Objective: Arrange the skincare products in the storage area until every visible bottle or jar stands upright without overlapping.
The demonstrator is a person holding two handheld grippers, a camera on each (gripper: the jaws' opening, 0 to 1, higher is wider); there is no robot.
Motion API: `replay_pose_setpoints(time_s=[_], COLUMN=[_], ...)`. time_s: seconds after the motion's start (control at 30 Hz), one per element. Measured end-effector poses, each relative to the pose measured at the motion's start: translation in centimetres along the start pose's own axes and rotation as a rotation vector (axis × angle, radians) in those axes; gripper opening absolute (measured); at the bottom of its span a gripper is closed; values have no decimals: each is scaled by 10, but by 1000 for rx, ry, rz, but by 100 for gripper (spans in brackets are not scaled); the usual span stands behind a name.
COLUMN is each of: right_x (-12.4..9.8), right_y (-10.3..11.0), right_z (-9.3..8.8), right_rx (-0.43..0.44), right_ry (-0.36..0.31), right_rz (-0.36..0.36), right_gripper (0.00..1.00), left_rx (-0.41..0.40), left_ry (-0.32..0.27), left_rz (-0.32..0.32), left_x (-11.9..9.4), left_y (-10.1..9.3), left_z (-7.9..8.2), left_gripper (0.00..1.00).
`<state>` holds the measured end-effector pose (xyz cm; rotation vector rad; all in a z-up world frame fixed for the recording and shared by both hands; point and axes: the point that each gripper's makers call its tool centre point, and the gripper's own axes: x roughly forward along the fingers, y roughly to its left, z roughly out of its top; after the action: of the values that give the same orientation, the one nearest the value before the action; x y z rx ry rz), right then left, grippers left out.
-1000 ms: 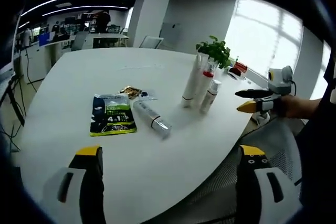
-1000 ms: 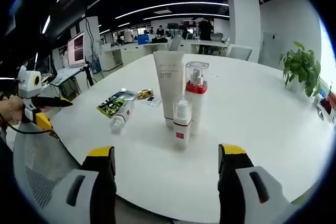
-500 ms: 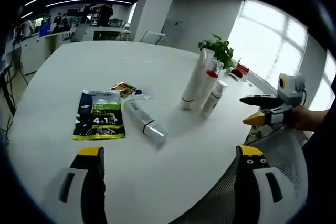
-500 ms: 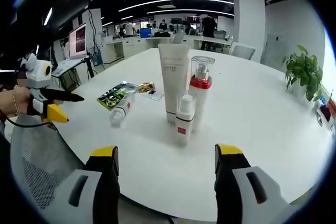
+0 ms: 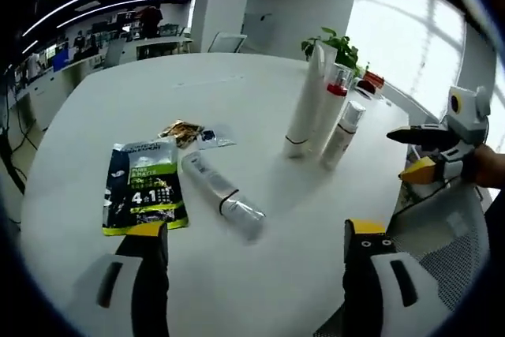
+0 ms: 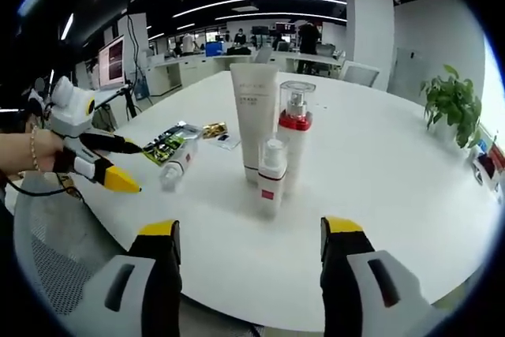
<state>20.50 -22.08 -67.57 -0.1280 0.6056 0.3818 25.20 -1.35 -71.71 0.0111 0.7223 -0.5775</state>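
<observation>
Trouble from here is most likely a roll: the fallen bottle (image 5: 222, 196) lies on its side on the table (image 5: 237, 100) beside the green sachet (image 5: 144, 195), and a glancing nip from your left tongs (image 5: 251, 282) could send it toward the edge. Your right tongs (image 6: 246, 274) risk toppling the upright white tube (image 6: 254, 120), red-collared pump bottle (image 6: 295, 136) and small bottle (image 6: 271, 175), which stand close together. Both tongs are released and empty; I cannot tell how full any bottle is.
</observation>
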Motion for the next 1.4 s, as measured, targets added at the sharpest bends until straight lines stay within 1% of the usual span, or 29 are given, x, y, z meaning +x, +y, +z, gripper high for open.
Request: replay_pose_setpoints(time_s=[0.13, 0.17, 0.23, 0.3, 0.37, 0.5, 0.6, 0.63, 0.8, 0.83, 0.9, 1.0, 1.17, 1.3, 1.4], right_x=[1, 1, 1, 1, 1, 1, 1, 1, 1, 1, 2, 2, 2, 2, 1], right_y=[-1, -2, -4, -6, -7, -8, -9, -9, -12, -12, -12, -11, -10, -10, -10], right_z=[-1, -2, -3, -2, -3, -3, -4, -4, -4, -4, -4, -5, -5, -5, -5], right_rx=[0, 6, 16, 24, 30, 31, 35, 37, 46, 46, 44, 42, 37, 35, 32], right_ry=[2, 9, 10, 6, 8, 8, 8, 9, 7, 8, 7, 13, 16, 15, 13], right_rz=[-3, -4, -9, -16, -20, -23, -27, -28, -37, -38, -38, -36, -35, -34, -34], right_gripper=[71, 71, 71, 71, 70, 70, 70, 70, 69, 69, 69, 69, 69, 69, 68], left_rx=[-4, -4, 20, 40, 31, 35, 83, 88, 112, 128, 132, 154, 148, 155, 160], left_ry=[7, 12, 10, 6, 10, 26, 37, 46, 80, 86, 96, 110, 100, 94, 70], left_rz=[27, 41, 53, 80, 101, 137, 161, 164, 167, 166, 167, 184, 192, 189, 176], left_x=[11, 17, 23, 30, 36, 47, 51, 52, 50, 50, 50, 46, 39, 38, 36], left_y=[-1, 0, -6, -4, -5, 6, 8, 9, 14, 16, 19, 26, 34, 39, 37], left_z=[1, 0, 2, 2, 3, -1, 0, -2, -11, -13, -16, -21, -24, -24, -21], left_gripper=[78, 77, 76, 73, 68, 62, 55, 51, 36, 34, 30, 23, 18, 18, 18])
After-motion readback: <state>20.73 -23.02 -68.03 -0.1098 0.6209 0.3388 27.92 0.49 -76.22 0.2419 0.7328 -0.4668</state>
